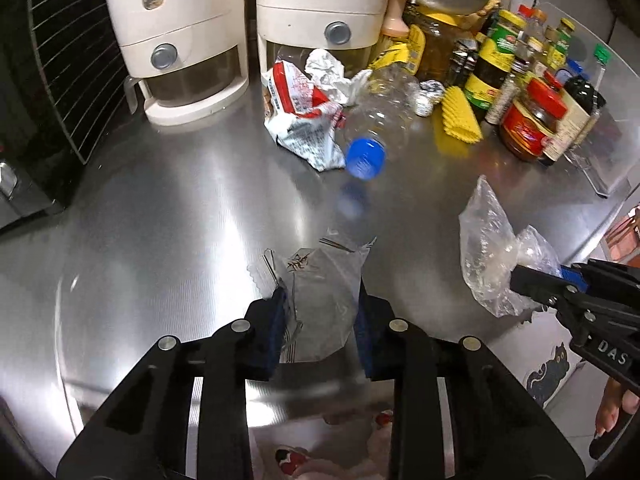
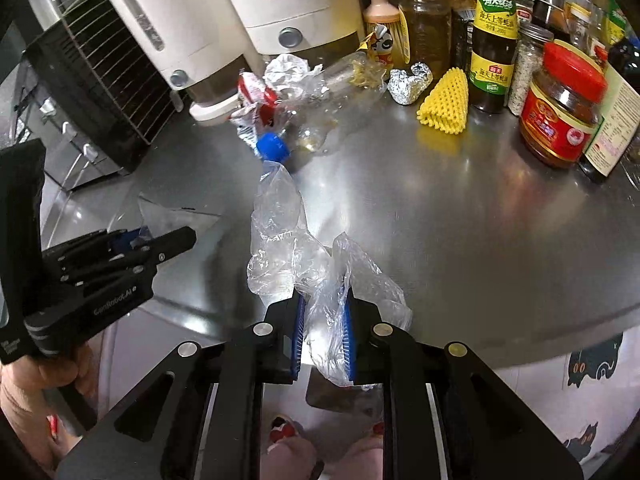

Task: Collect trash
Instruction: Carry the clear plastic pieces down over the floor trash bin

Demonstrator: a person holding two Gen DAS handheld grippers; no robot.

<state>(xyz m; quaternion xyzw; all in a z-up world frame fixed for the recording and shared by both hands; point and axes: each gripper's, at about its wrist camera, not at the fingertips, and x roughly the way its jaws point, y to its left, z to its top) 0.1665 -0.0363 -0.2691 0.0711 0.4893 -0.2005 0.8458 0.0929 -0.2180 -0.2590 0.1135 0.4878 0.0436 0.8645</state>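
Note:
My left gripper [image 1: 322, 320] is shut on a flat clear plastic wrapper [image 1: 320, 280] near the counter's front edge; it also shows in the right wrist view [image 2: 160, 244]. My right gripper [image 2: 323, 328] is shut on a crumpled clear plastic bag [image 2: 280, 248], which also shows at the right of the left wrist view [image 1: 492, 248]. Further back lie a clear plastic bottle with a blue cap [image 1: 380, 120], a red-and-white snack wrapper [image 1: 304, 108], crumpled white paper [image 1: 326, 68] and a foil ball [image 1: 428, 96].
The steel counter [image 1: 180, 208] holds two white dispensers [image 1: 180, 40] at the back, a black wire rack [image 1: 76, 72] at the left, a yellow foam net [image 1: 460, 116] and several sauce jars and bottles [image 1: 532, 120] at the right.

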